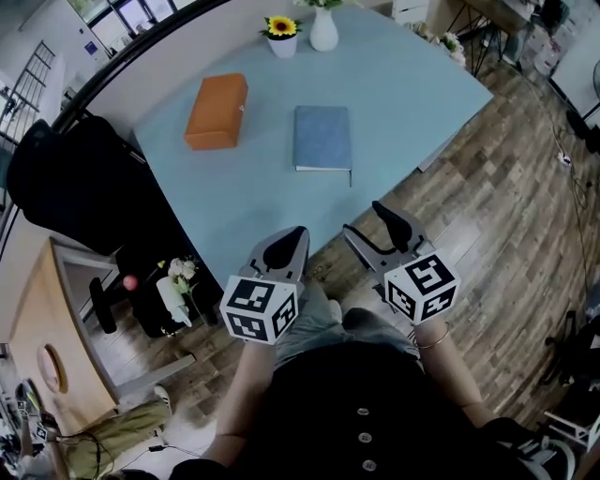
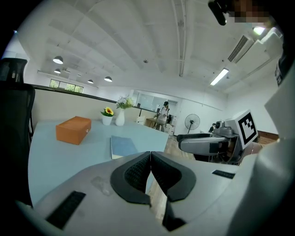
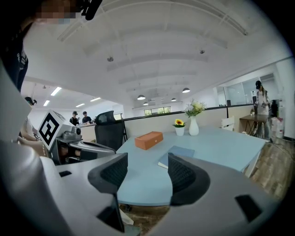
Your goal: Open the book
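Note:
A closed blue book (image 1: pixel 322 138) lies flat on the light-blue table (image 1: pixel 412 84), near its middle; it also shows as the book (image 2: pixel 123 146) and the book (image 3: pixel 177 156) in the gripper views. Both grippers hang close to the person's body, short of the table's near edge and well away from the book. My left gripper (image 1: pixel 289 242) is shut, its dark pads pressed together with nothing between them (image 2: pixel 150 168). My right gripper (image 1: pixel 377 230) stands open and empty (image 3: pixel 145 173), and the book shows just right of the gap between its jaws.
An orange box (image 1: pixel 217 111) sits left of the book. A potted sunflower (image 1: pixel 281 36) and a white vase (image 1: pixel 323 28) stand at the table's far edge. A black office chair (image 1: pixel 70 178) is at the left, wooden floor (image 1: pixel 506 206) at the right.

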{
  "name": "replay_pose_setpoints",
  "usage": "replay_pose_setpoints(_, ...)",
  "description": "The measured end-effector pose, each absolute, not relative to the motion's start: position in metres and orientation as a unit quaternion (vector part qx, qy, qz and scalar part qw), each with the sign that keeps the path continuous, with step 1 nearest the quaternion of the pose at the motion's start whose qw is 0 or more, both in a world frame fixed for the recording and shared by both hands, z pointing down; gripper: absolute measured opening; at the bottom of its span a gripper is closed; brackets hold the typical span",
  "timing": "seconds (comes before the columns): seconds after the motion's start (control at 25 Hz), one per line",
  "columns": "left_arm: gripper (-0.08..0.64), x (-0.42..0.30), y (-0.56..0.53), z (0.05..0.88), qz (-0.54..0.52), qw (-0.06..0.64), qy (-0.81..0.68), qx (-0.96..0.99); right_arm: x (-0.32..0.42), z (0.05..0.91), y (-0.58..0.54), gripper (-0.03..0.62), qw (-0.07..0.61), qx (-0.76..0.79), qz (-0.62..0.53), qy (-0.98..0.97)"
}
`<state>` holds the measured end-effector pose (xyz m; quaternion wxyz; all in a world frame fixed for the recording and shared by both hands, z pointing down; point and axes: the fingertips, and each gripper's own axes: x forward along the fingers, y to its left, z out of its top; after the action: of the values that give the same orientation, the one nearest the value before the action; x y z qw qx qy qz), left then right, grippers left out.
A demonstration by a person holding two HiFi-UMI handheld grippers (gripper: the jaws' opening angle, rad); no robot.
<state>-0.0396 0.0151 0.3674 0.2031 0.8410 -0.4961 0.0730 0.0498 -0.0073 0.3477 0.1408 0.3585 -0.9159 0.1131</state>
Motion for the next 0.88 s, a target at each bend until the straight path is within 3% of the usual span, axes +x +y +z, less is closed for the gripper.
replay_pose_setpoints(0.88,0.014,-0.084,-0.054,0.388,0.078,0.232,-0.517,0.821,0.009,0.367,-0.084,0.259,0.180,0.325,0.114,-0.921)
